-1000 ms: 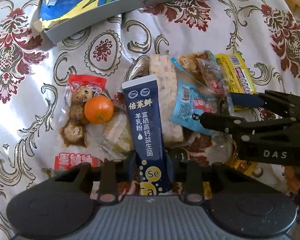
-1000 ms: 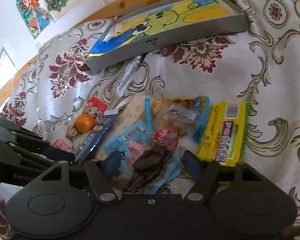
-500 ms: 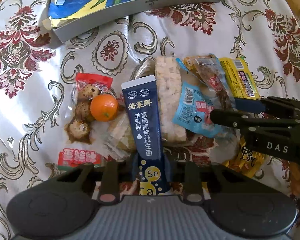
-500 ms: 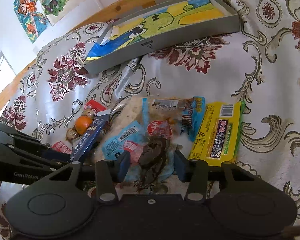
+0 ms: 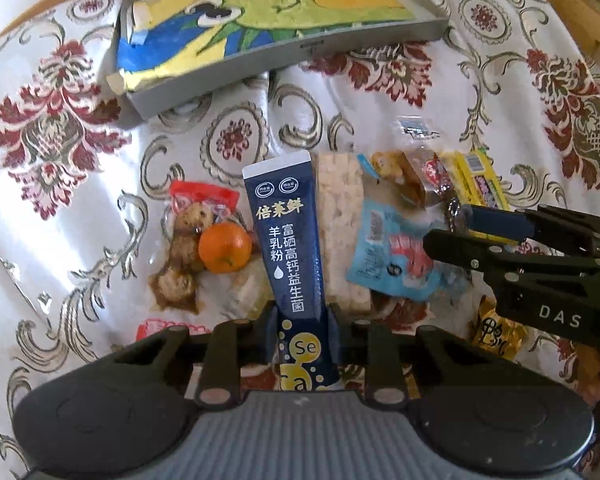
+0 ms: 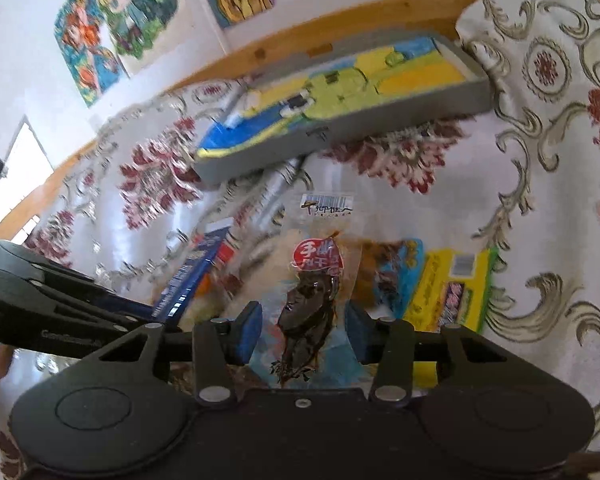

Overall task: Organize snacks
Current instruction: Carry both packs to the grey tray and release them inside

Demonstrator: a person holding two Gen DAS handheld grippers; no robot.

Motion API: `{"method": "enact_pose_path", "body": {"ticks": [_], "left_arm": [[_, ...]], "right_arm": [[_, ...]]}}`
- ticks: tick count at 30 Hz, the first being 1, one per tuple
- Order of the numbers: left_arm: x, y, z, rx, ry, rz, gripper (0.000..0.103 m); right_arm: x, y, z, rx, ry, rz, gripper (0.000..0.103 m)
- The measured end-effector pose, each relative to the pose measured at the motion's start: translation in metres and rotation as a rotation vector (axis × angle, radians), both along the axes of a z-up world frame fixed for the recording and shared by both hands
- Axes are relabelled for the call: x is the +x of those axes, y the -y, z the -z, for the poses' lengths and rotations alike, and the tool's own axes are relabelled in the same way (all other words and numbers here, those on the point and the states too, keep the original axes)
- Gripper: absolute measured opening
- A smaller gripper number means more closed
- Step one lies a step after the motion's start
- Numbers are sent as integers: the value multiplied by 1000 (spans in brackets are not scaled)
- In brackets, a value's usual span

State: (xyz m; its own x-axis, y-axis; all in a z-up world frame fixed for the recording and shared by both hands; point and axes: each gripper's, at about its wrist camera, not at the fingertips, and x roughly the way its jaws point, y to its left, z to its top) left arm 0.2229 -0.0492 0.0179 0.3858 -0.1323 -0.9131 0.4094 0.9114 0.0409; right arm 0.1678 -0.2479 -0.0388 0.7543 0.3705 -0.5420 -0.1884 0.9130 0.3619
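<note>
**Both grippers hold a snack; the tray ahead has none in it**

The left gripper (image 5: 305, 322) has its fingers closed tight on the lower end of a long navy-blue sachet with white Chinese lettering (image 5: 286, 240), which points straight ahead from the jaws. The right gripper (image 6: 305, 330) has its blue-padded fingers set around a clear plastic packet of dark dried meat with a red round label (image 6: 314, 280); the pads sit close to the packet's sides, but whether they actually press on it I cannot tell.

Ahead of both grippers, well beyond the pile, lies a shallow grey rectangular tray lined with a yellow, green and blue cartoon picture (image 5: 428, 26). No snack shows inside it.

Below and beside the grippers, the rest remain heaped on the floral cloth (image 5: 72, 216): to the left of the navy sachet, a small orange tangerine (image 5: 225, 247) touching a red-topped clear pack of brown eggs (image 5: 184, 240); to its right, a pale puffed-rice bar (image 5: 340, 216), a light-blue pouch (image 5: 392, 260) and a yellow wrapped bar (image 6: 448, 288).

Judging from this, sorting has barely begun: nothing is placed, and nearly everything is left.
</note>
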Motion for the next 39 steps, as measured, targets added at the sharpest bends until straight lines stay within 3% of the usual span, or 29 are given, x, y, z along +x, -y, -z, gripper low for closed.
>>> {"method": "enact_pose_path", "body": {"ticks": [8, 14, 25, 32, 39], "left_arm": [[6, 0, -17, -37, 70, -9, 27], [28, 0, -33, -92, 169, -39, 27], [98, -4, -69, -211, 386, -121, 27], [159, -11, -70, -311, 408, -228, 27], [201, -18, -52, -330, 413, -291, 27]], "right_arm": [[-4, 1, -10, -20, 132, -4, 47], [15, 10, -14, -39, 175, 23, 47], [105, 3, -60, -119, 334, 37, 47], [172, 4, -78, -180, 352, 69, 47], [216, 1, -65, -194, 286, 96, 48]]}}
